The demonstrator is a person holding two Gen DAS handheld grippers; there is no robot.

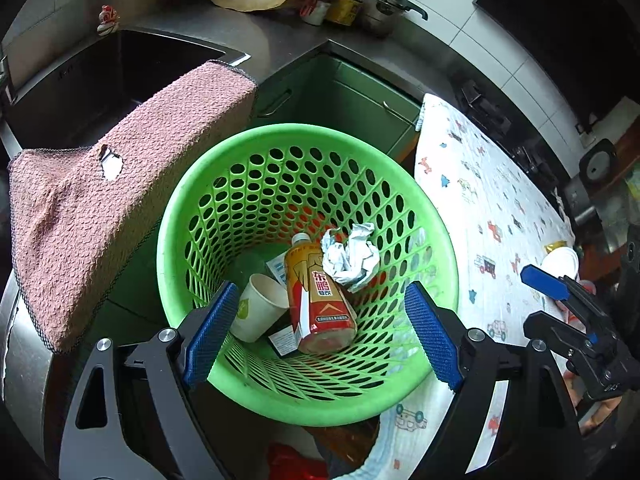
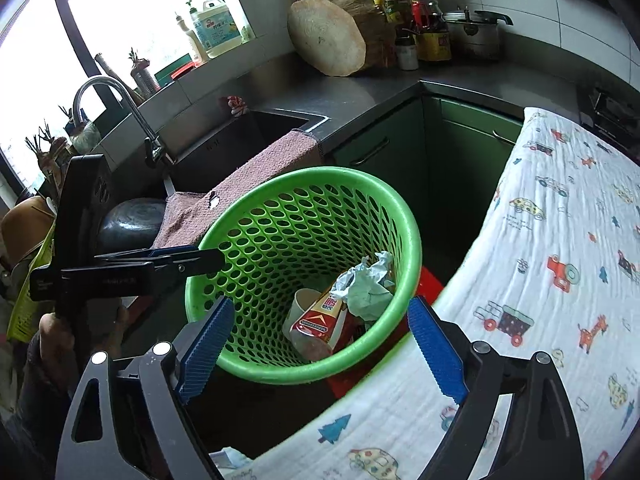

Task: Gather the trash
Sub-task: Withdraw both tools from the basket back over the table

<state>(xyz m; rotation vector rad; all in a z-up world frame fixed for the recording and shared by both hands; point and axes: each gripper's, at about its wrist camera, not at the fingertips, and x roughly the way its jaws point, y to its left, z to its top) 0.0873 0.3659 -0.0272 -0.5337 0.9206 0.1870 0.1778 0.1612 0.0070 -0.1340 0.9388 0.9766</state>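
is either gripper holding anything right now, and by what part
Nothing is held. The left gripper and right gripper both stand open and empty above the green perforated plastic basket, where the orange drink bottle and crumpled white paper lie.

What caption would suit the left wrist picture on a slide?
Open left gripper above a green basket holding a bottle, paper cup and crumpled paper.

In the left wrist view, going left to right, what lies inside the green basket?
Paper cup → drink bottle → crumpled paper, all inside the green basket.
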